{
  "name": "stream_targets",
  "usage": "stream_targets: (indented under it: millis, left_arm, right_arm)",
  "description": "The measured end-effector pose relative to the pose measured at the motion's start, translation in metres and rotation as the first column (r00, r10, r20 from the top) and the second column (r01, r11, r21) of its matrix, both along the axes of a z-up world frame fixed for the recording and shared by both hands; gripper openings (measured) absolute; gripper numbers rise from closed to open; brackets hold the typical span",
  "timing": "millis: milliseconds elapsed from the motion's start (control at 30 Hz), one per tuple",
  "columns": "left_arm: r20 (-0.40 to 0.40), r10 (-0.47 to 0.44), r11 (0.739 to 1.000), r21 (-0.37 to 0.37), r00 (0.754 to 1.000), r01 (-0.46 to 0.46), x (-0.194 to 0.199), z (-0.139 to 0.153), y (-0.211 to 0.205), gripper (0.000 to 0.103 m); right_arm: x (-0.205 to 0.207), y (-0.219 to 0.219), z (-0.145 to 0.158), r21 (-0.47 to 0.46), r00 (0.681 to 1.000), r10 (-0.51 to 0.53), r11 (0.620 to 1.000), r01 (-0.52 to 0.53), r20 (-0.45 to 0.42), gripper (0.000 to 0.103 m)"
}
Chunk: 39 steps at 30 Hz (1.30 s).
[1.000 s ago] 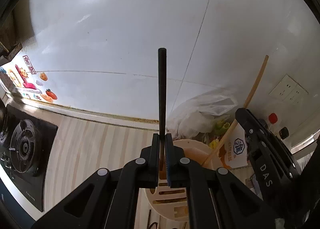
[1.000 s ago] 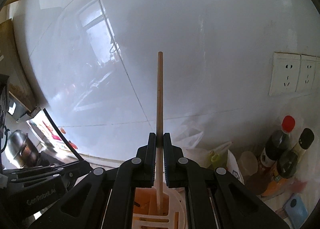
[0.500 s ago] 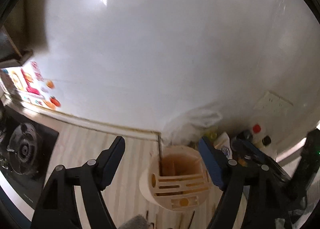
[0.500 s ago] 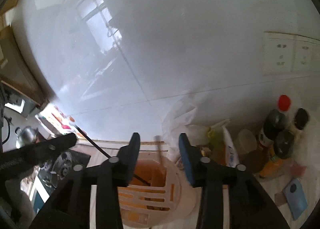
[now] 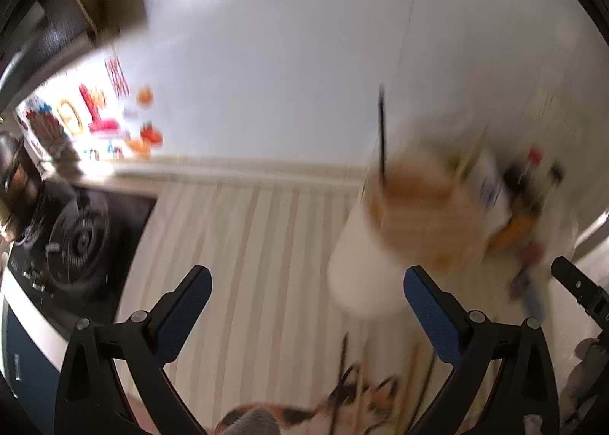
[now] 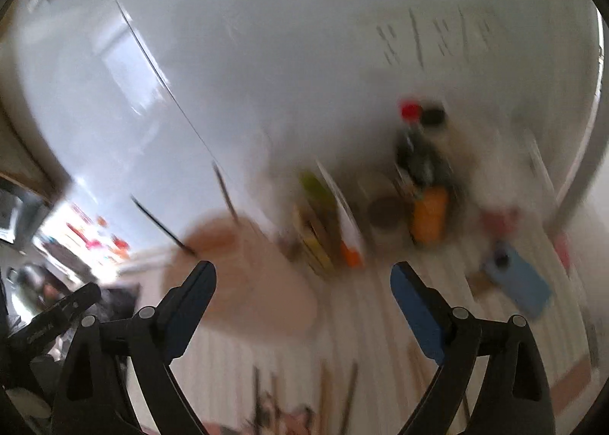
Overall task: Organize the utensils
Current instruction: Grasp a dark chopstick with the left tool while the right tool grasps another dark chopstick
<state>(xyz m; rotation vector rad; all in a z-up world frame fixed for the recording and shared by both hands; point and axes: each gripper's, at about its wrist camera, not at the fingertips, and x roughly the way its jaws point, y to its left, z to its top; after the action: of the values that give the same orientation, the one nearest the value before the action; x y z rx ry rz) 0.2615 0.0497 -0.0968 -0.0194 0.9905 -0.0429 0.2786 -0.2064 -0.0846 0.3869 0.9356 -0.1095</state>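
Note:
A cream utensil holder (image 5: 384, 241) stands on the striped counter near the wall, blurred in both views; it also shows in the right wrist view (image 6: 243, 275). A black chopstick (image 5: 381, 134) stands in it, seen too in the right wrist view (image 6: 161, 225), beside a wooden chopstick (image 6: 226, 195). My left gripper (image 5: 306, 313) is open and empty, in front of and left of the holder. My right gripper (image 6: 302, 305) is open and empty, in front of and right of the holder. Loose chopsticks (image 6: 335, 389) lie on the counter below; they also show in the left wrist view (image 5: 342, 370).
A gas stove (image 5: 72, 241) sits at the left. Sauce bottles (image 6: 418, 168), a packet (image 6: 342, 222), a small cup (image 6: 384, 214) and a blue phone (image 6: 521, 282) crowd the counter to the right of the holder. The white tiled wall (image 5: 304, 54) stands behind.
Both grippers opened and let their chopsticks go into the holder, then drew back and tilted down. The views are now motion-blurred.

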Motion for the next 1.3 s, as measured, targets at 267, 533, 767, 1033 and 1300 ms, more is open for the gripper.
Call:
stream_targets:
  millis: [267, 533, 767, 1033, 1300]
  left_arm:
    - [-0.267, -0.047, 0.996, 0.062, 0.963, 0.066, -0.024, -0.124, -0.021, 0.086]
    - [-0.470, -0.123, 0.987, 0.033, 0.874, 0.156, -0.026, -0.211, -0.042, 0.043]
    - [-0.466, -0.159, 0.977, 0.053, 0.870, 0.207, -0.030, -0.218, -0.057, 0.003]
    - [-0.484, -0.099, 0.989, 0.050, 0.869, 0.141, -0.039, -0.219, -0.029, 0.003]
    - [-0.503, -0.099, 0.989, 0.044, 0.859, 0.140, -0.034, -0.220, -0.016, 0.003]
  right_arm:
    - [-0.030, 0.022, -0.136, 0.039, 0.914, 0.048, 0.999, -0.035, -0.402, 0.042]
    - [-0.049, 0.035, -0.215, 0.054, 0.816, 0.066, 0.998, -0.043, -0.575, 0.031]
    - [-0.047, 0.049, -0.225, -0.029, 0.789, 0.071, 0.993, -0.111, -0.610, 0.012]
    - [-0.040, 0.047, -0.235, -0.078, 0.716, 0.168, 0.951, -0.298, -0.678, 0.006]
    - [-0.025, 0.057, -0.248, -0.067, 0.668, 0.204, 0.932, -0.356, -0.716, 0.009]
